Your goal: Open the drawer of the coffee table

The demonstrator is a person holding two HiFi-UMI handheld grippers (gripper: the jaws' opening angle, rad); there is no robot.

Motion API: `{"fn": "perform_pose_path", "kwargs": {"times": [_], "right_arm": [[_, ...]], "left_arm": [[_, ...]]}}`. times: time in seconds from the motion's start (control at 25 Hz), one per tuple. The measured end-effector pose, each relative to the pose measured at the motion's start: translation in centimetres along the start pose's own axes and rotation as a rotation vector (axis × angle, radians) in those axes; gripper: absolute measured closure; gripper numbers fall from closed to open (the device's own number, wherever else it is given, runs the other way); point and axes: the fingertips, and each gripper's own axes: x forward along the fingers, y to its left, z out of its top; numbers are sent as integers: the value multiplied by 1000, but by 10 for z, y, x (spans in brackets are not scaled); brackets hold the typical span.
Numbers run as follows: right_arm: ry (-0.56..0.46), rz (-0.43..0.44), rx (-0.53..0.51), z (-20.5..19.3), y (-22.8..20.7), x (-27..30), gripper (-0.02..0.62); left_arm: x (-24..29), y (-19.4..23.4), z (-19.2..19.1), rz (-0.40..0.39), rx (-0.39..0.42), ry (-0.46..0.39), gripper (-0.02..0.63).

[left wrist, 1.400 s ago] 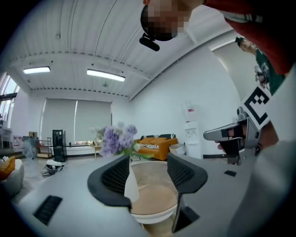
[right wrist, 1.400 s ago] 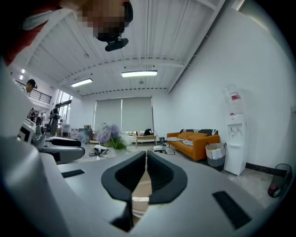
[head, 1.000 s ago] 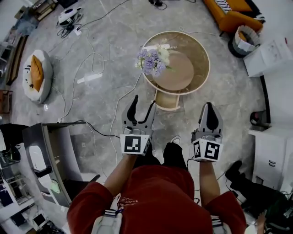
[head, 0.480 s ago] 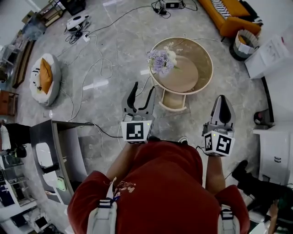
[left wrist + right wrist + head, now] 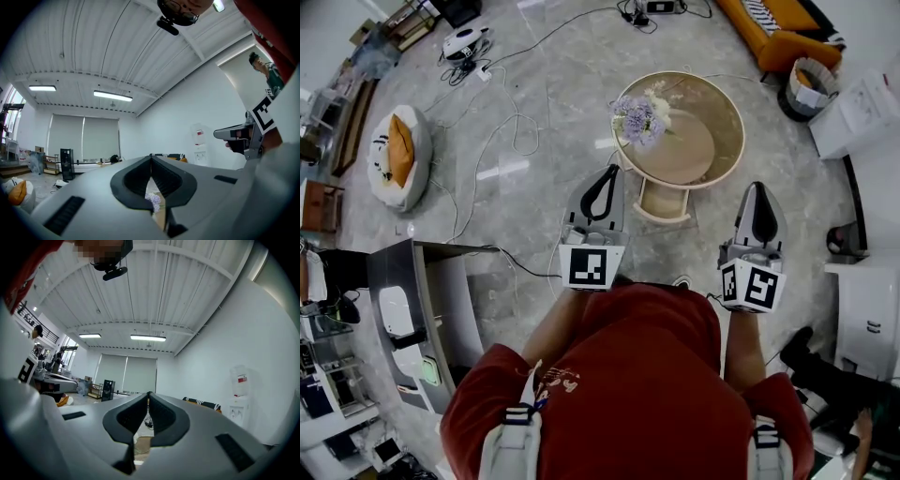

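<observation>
Since 1 second ago the left gripper (image 5: 609, 180) is showing its 2 jaws shut where they were standing wide apart. It and the right gripper (image 5: 759, 190) are also sitting higher in the head view, out in front of the red shirt (image 5: 628, 375).

Beyond them, the drawer (image 5: 661, 202) is already sticking out from under the round table (image 5: 694, 155), on the side facing the person. So the opening is looking done, with at most a little more pulling left. Flowers (image 5: 637, 117) are standing on the left part of the worktop.

Neither gripper is touching the drawer; both are hanging short of it, over the floor (image 5: 534, 112). In the left gripper view the jaws are meeting at the tips and gripping nothing, with only the far-off flowers showing through the slit. The right gripper's jaws are likewise pressing together and holding nothing.
</observation>
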Motion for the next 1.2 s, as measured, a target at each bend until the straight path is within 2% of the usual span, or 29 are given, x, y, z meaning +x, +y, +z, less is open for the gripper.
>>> {"fn": "perform_pose_path", "kwargs": {"times": [0.16,0.44,1.2], "right_arm": [[2,20,-15,-1,8,2,571],[26,31,0,-10,6,8,571],[30,42,-5,-21,-16,25,571]], "left_arm": [[1,-7,-1,-14,19,6,592],[4,-13,-6,-11,-1,17,591],[24,-24,-9,9,2,21,591]]}}
